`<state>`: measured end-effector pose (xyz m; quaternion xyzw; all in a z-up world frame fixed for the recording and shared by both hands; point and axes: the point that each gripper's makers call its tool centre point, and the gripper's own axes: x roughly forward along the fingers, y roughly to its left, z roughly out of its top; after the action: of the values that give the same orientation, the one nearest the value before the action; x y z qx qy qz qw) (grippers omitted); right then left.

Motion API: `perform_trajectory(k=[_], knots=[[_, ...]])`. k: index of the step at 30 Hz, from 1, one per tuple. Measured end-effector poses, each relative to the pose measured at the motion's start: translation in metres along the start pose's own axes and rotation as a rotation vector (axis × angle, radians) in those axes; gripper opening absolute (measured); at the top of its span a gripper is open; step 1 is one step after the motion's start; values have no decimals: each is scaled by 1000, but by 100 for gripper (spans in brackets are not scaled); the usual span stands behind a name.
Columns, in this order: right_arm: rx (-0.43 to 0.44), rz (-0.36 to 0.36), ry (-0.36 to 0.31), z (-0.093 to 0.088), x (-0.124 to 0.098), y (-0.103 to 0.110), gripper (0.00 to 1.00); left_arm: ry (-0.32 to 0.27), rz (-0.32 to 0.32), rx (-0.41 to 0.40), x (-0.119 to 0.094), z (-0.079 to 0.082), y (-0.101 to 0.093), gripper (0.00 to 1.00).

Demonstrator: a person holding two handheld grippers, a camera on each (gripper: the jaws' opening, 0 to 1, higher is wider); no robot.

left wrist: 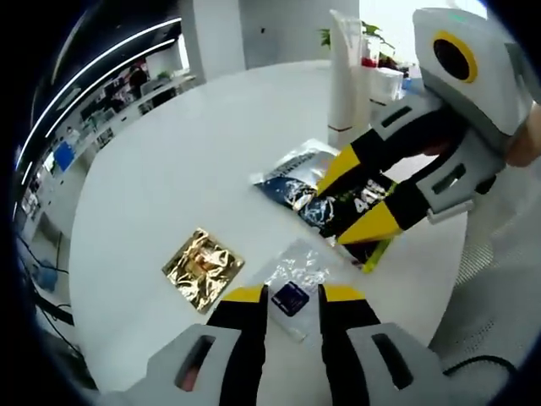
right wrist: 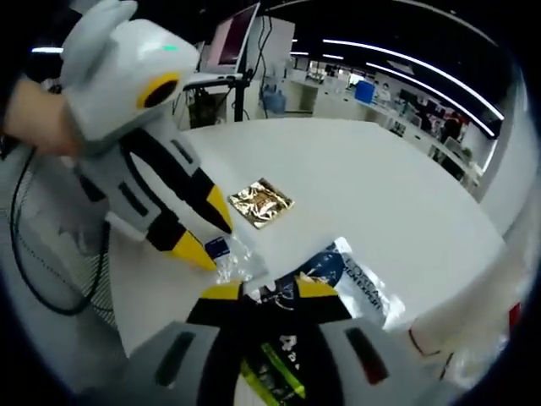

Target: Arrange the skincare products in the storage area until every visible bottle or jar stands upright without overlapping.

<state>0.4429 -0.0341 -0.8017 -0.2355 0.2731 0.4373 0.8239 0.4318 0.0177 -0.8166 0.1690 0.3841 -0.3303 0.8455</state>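
On the white table (left wrist: pixel 169 152), the left gripper (left wrist: pixel 292 296) is straddling a clear sachet (left wrist: pixel 292 279) with its jaws parted; whether they are touching it cannot be told. The right gripper (right wrist: pixel 269 292) is pressing its parted jaws onto a dark sachet (left wrist: pixel 338 207) just beside the clear one. A gold sachet (left wrist: pixel 203 268) is lying near the clear sachet. A white tube (left wrist: pixel 344 76) is standing upright beyond the dark sachet.
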Motion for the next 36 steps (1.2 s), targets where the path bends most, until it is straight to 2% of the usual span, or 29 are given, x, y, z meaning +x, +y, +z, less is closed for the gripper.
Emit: perform_trajectory(k=[7, 12, 21, 24, 29, 36], knots=[[19, 7, -24, -1, -18, 4, 30, -23, -1, 4, -11, 8, -1, 26], [57, 16, -51, -6, -35, 7, 39, -38, -1, -11, -18, 9, 1, 33], [142, 7, -48, -31, -74, 12, 50, -62, -10, -68, -39, 4, -1, 47], [183, -23, -52, -39, -90, 8, 52, -79, -13, -108, -46, 1, -3, 52], [235, -88, -77, -43, -114, -6, 54, -92, -11, -144, -54, -3, -5, 60], [284, -149, -111, -48, -141, -25, 59, -110, 4, -177, -62, -2, -3, 65]])
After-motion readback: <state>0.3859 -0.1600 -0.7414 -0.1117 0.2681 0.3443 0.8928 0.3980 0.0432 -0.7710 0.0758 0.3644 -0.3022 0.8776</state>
